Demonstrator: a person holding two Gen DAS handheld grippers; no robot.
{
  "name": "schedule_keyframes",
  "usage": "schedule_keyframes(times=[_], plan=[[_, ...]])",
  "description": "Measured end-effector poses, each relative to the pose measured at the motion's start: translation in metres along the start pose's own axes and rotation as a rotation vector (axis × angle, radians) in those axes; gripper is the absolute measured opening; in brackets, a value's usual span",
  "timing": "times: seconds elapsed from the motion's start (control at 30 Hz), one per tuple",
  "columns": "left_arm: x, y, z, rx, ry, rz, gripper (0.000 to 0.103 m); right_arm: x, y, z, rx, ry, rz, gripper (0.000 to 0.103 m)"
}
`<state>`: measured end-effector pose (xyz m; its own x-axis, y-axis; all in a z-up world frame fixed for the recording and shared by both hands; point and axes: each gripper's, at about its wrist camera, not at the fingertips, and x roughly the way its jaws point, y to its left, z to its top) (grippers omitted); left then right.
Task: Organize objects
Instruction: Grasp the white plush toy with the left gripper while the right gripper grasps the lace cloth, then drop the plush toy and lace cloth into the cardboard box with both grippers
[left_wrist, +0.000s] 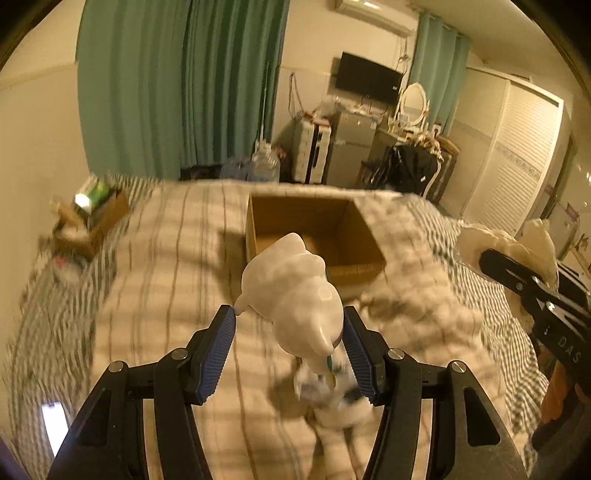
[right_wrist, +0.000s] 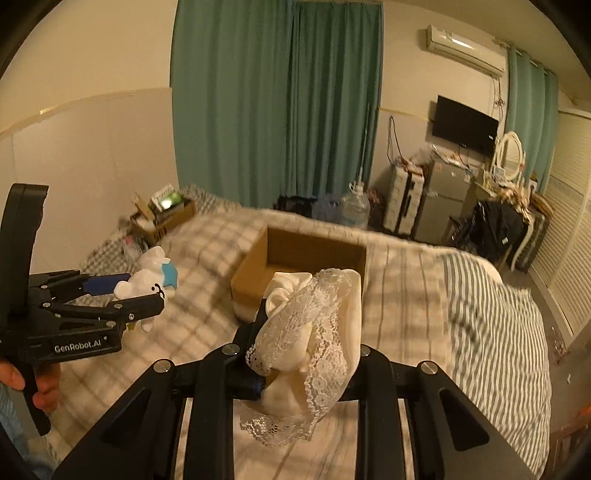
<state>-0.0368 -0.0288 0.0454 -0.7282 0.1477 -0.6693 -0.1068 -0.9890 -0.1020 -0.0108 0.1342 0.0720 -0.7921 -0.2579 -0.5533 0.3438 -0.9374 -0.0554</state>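
My left gripper (left_wrist: 290, 332) is shut on a white plush toy (left_wrist: 295, 284) with a blue scarf and holds it above the bed; it also shows in the right wrist view (right_wrist: 147, 275). My right gripper (right_wrist: 306, 332) is shut on a cream lace-trimmed cloth (right_wrist: 314, 325), which covers its fingers; the cloth shows at the right of the left wrist view (left_wrist: 509, 243). An open, empty cardboard box (left_wrist: 314, 229) sits on the bed ahead of both grippers, also in the right wrist view (right_wrist: 299, 258).
The bed (left_wrist: 166, 266) has a checked and striped cover. A second cardboard box with clutter (right_wrist: 166, 214) sits at its far left corner. Beyond the bed stand a water jug (right_wrist: 354, 210), suitcase, small fridge and dressing table.
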Motion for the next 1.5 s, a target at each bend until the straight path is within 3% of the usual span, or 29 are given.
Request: schedule_keyframes(times=[0.23, 0.47, 0.73, 0.93, 0.97, 1.0, 1.03, 1.1, 1.27, 1.5], plan=[[0.027, -0.005, 0.078, 0.038, -0.062, 0.025, 0.060, 0.047, -0.027, 0.077, -0.005, -0.008, 0.003, 0.023], [0.107, -0.007, 0.134, 0.045, -0.048, -0.013, 0.060, 0.133, -0.053, 0.121, 0.005, 0.052, -0.012, 0.023], [0.220, 0.003, 0.132, 0.066, 0.039, -0.017, 0.060, 0.246, -0.084, 0.094, 0.047, 0.164, 0.006, 0.017], [0.268, 0.004, 0.111, 0.103, 0.081, -0.024, 0.060, 0.302, -0.104, 0.060, 0.084, 0.200, 0.034, 0.020], [0.271, 0.003, 0.108, 0.108, 0.083, -0.031, 0.061, 0.304, -0.107, 0.056, 0.095, 0.197, 0.041, 0.021], [0.273, 0.003, 0.106, 0.113, 0.086, -0.030, 0.063, 0.307, -0.110, 0.053, 0.113, 0.193, 0.041, 0.029], [0.274, 0.004, 0.105, 0.118, 0.085, -0.025, 0.069, 0.308, -0.115, 0.050, 0.138, 0.186, 0.042, 0.042], [0.274, 0.003, 0.104, 0.119, 0.083, 0.009, 0.087, 0.306, -0.122, 0.049, 0.171, 0.173, 0.048, 0.051], [0.242, -0.001, 0.109, 0.105, 0.053, 0.007, 0.090, 0.269, -0.126, 0.066, 0.177, 0.123, 0.015, 0.061], [0.151, -0.004, 0.114, 0.079, -0.015, 0.037, 0.100, 0.157, -0.110, 0.092, 0.106, 0.068, -0.059, 0.073]])
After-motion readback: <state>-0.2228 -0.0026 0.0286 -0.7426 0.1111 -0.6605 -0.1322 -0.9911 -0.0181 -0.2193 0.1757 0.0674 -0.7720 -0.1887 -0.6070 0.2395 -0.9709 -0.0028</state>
